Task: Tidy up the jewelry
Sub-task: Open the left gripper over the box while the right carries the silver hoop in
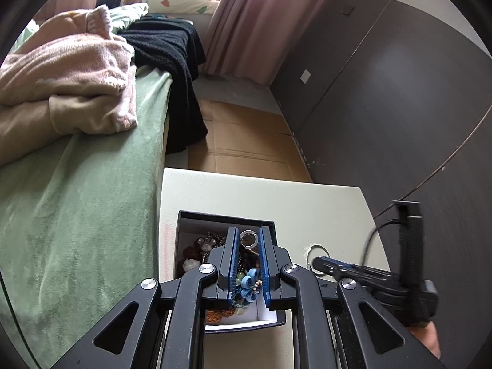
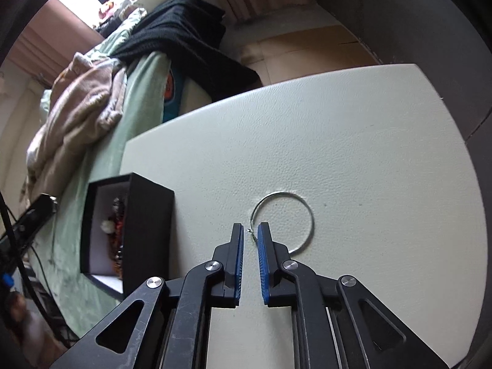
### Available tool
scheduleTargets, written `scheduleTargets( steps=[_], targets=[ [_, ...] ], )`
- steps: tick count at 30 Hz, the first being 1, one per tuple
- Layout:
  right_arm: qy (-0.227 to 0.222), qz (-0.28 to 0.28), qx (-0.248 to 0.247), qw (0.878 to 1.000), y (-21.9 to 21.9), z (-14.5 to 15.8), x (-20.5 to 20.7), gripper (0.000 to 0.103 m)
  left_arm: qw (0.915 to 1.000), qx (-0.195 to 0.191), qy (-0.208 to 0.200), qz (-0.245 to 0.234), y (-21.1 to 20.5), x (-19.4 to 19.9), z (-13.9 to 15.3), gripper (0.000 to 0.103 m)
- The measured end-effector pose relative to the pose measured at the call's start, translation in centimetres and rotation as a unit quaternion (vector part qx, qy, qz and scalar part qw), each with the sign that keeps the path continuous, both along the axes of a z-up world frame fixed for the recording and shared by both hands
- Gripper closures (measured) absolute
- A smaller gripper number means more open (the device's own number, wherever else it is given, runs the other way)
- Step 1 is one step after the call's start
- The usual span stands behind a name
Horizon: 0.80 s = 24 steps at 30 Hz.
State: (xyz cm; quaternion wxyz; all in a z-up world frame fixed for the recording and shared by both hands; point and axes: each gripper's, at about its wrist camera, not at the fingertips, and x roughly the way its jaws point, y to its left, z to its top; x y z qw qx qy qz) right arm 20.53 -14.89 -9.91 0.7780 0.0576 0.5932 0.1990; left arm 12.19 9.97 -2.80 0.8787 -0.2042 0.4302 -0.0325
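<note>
The hoop (image 2: 282, 221) lies flat on the surface (image 2: 369, 153) just right of the box (image 2: 147, 230), so the right gripper (image 2: 250, 230), jaws slightly spread astride its clasp, should press low before closing, while the left gripper (image 1: 249, 236), jaws spread, hovers over the box.

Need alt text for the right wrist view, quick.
The right gripper hangs open over a white tabletop, its fingertips at the near edge of a thin silver hoop lying flat. A black jewelry box sits left.
</note>
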Motion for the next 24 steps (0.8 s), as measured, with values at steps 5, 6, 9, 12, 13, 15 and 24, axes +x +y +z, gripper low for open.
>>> scheduleTargets(
  steps=[5, 6, 9, 12, 13, 15, 24],
  targets=[
    [-0.014, 0.014, -0.058, 0.998, 1.7, -0.8, 0.1, 0.076, 0.9999, -0.009, 0.005, -0.004, 0.3, 0.2, -0.3, 0.090],
    [-0.018, 0.016, -0.064, 0.998, 2.0, -0.8, 0.1, 0.072, 0.9999, -0.012, 0.007, -0.006, 0.3, 0.2, -0.4, 0.090],
    [-0.033, 0.024, -0.083, 0.996, 2.6, -1.0, -0.1, 0.070, 0.9997, -0.018, 0.016, -0.010, 0.3, 0.5, -0.9, 0.090],
    [-0.043, 0.030, -0.102, 0.993, 2.9, -1.2, -0.3, 0.098, 0.9993, -0.028, 0.025, -0.010, 0.5, 0.6, -1.3, 0.089],
    [-0.039, 0.026, -0.098, 0.994, 2.7, -1.2, -0.2, 0.098, 0.9992, -0.029, 0.026, -0.010, 0.6, 0.6, -1.4, 0.089],
    [-0.031, 0.018, -0.084, 0.996, 2.3, -1.1, 0.0, 0.099, 0.9992, -0.028, 0.029, -0.008, 0.7, 0.6, -1.4, 0.082],
    [-0.059, 0.006, 0.046, 0.997, 1.3, 3.2, -0.7, 0.100, 0.9987, -0.038, 0.019, 0.027, 2.5, 0.2, -1.0, 0.043]
  ],
)
